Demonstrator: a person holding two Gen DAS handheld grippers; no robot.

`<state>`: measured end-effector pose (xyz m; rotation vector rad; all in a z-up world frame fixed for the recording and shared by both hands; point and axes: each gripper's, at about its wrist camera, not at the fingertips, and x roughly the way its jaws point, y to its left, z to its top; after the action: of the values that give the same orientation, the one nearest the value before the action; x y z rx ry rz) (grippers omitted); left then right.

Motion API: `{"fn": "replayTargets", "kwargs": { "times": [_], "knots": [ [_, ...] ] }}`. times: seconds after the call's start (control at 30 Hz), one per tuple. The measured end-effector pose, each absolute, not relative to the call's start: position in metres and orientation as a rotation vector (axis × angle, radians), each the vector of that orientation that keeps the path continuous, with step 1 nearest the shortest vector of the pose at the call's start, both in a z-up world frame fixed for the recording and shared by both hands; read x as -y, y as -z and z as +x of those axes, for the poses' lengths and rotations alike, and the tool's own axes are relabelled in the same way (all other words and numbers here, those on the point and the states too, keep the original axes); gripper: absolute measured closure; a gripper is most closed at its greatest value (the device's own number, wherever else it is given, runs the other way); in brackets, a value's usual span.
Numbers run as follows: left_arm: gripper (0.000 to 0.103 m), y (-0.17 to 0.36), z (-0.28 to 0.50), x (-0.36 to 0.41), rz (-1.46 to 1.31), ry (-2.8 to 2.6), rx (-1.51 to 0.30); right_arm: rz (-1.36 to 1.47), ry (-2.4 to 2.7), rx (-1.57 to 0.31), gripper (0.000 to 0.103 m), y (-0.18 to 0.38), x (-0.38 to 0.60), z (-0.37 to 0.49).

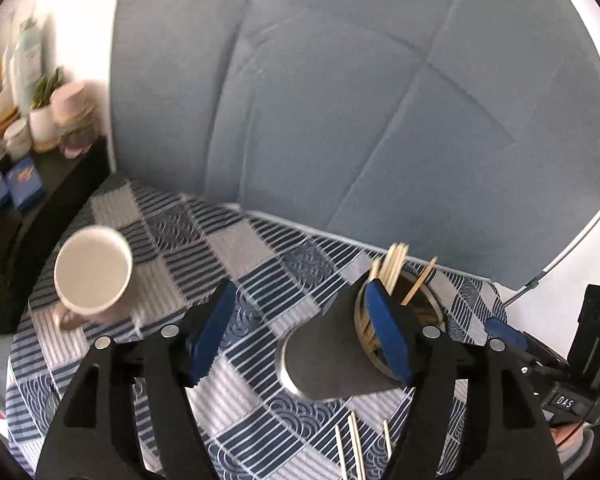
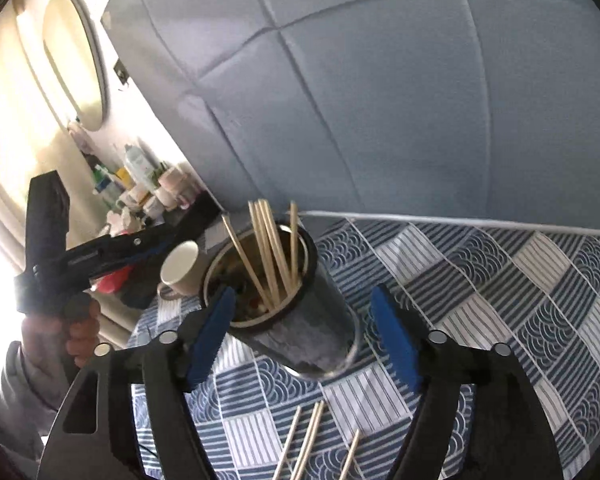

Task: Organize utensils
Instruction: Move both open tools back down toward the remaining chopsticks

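Note:
A dark metal tumbler (image 1: 332, 360) stands on the checked tablecloth (image 1: 240, 248) with several wooden chopsticks (image 1: 394, 268) upright in it. It also shows in the right wrist view (image 2: 300, 332), chopsticks (image 2: 270, 252) leaning in it. More chopsticks lie loose on the cloth in front of it (image 1: 352, 444), (image 2: 308, 440). My left gripper (image 1: 300, 332) is open and empty, its right finger beside the tumbler's rim. My right gripper (image 2: 304, 332) is open and empty, its jaws on either side of the tumbler, not touching.
A white mug (image 1: 94, 272) stands on the cloth to the left, also in the right wrist view (image 2: 182, 268). A blue padded headboard (image 1: 360, 100) rises behind the table. A dark shelf (image 1: 40, 128) with bottles, pots and boxes is at the far left.

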<state>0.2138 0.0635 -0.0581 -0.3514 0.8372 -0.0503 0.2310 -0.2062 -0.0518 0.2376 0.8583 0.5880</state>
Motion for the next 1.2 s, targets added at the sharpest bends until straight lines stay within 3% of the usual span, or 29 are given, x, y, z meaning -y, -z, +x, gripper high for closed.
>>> {"fn": "replayTargets", "kwargs": {
  "times": [0.2, 1.2],
  "knots": [
    [0.018, 0.081, 0.195, -0.073, -0.373, 0.010, -0.891, 0.197, -0.523, -0.915, 0.019, 0.073, 0.209, 0.220],
    [0.018, 0.203, 0.146, -0.009, -0.235, 0.081, -1.260, 0.029, -0.348, -1.262, 0.018, 0.199, 0.210, 0.155]
  ]
}}
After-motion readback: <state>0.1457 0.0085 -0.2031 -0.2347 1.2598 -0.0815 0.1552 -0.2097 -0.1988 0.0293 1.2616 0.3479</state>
